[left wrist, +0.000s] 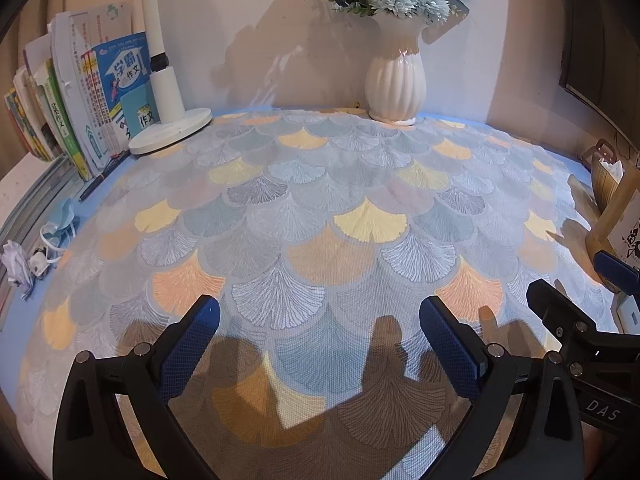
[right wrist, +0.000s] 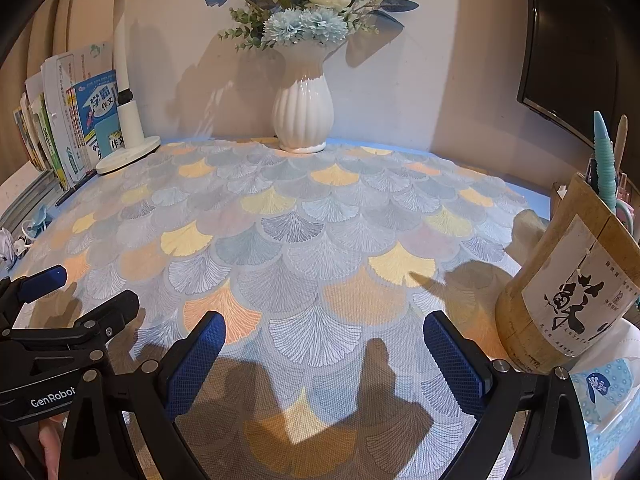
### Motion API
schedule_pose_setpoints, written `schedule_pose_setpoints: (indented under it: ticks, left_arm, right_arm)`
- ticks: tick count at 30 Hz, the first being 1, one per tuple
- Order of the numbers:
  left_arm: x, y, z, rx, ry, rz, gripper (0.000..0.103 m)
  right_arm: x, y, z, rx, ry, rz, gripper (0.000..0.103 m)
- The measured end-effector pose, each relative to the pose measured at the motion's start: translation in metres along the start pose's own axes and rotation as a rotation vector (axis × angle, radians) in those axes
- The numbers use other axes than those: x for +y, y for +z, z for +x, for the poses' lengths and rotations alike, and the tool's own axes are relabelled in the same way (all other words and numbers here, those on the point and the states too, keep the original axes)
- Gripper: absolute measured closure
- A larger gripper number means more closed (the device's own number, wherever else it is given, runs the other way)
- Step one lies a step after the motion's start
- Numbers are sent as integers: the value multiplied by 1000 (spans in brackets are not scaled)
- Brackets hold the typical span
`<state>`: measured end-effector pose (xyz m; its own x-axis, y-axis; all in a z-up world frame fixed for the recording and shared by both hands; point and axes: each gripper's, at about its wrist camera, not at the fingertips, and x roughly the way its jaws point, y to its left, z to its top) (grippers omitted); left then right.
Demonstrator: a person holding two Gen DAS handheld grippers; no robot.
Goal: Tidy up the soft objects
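A patterned cloth mat (left wrist: pixel 320 208) with fan-shaped leaves in grey, yellow and orange lies flat over the blue table; it also fills the right wrist view (right wrist: pixel 304 240). A light blue face mask (left wrist: pixel 60 220) and a crumpled white tissue (left wrist: pixel 16 264) lie at the table's left edge. My left gripper (left wrist: pixel 320 316) is open and empty, low over the mat's near part. My right gripper (right wrist: pixel 324 332) is open and empty beside it, to the right. Each gripper shows at the edge of the other's view.
A white vase (left wrist: pixel 396 80) with flowers stands at the back by the wall. A white lamp base (left wrist: pixel 172 128) and a row of books (left wrist: pixel 80 112) stand at the back left. A bamboo pen holder (right wrist: pixel 568 280) and a tissue pack (right wrist: pixel 608 392) stand at the right.
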<state>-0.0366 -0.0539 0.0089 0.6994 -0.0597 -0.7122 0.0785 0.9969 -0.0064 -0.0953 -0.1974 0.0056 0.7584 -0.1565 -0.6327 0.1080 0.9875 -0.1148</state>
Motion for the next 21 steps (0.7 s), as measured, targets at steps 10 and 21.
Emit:
schedule_pose_setpoints:
  ticks: [10, 21]
  left_arm:
    - [0, 0, 1, 4, 7, 6, 3]
    - [1, 0, 6, 37, -3, 7, 3]
  right_arm:
    - [0, -1, 2, 7, 1, -1, 4]
    - [-1, -1, 4, 17, 3, -2, 4]
